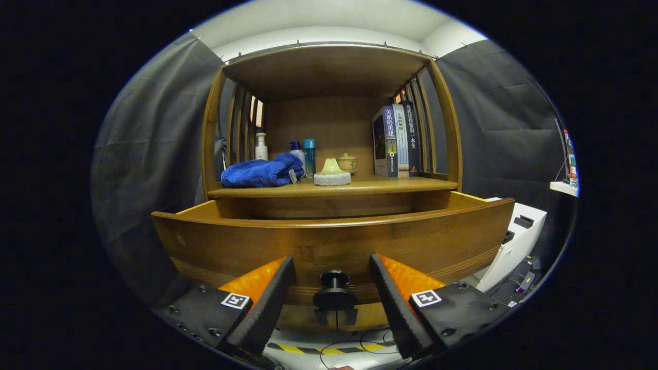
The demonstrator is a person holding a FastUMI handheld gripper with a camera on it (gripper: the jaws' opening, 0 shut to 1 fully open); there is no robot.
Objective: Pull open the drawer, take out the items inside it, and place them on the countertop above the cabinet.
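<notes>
The wooden drawer (329,239) stands pulled out of the cabinet, its front panel facing me; its inside is hidden behind that panel. A dark round knob (334,288) juts from the panel's lower middle. My gripper (333,267) is open, one finger on each side of the knob with a gap to it on both sides. Above the drawer runs the countertop (360,186). On it lie a blue towel (262,172), a pale green piece on a white sponge (332,173), a small lidded pot (347,162), and several bottles (308,154).
Upright books (397,139) stand at the countertop's right, under the wooden shelf top with slatted sides. A white box (516,241) sits to the right of the drawer. Cables and a yellow-black striped tape (329,349) lie on the floor below.
</notes>
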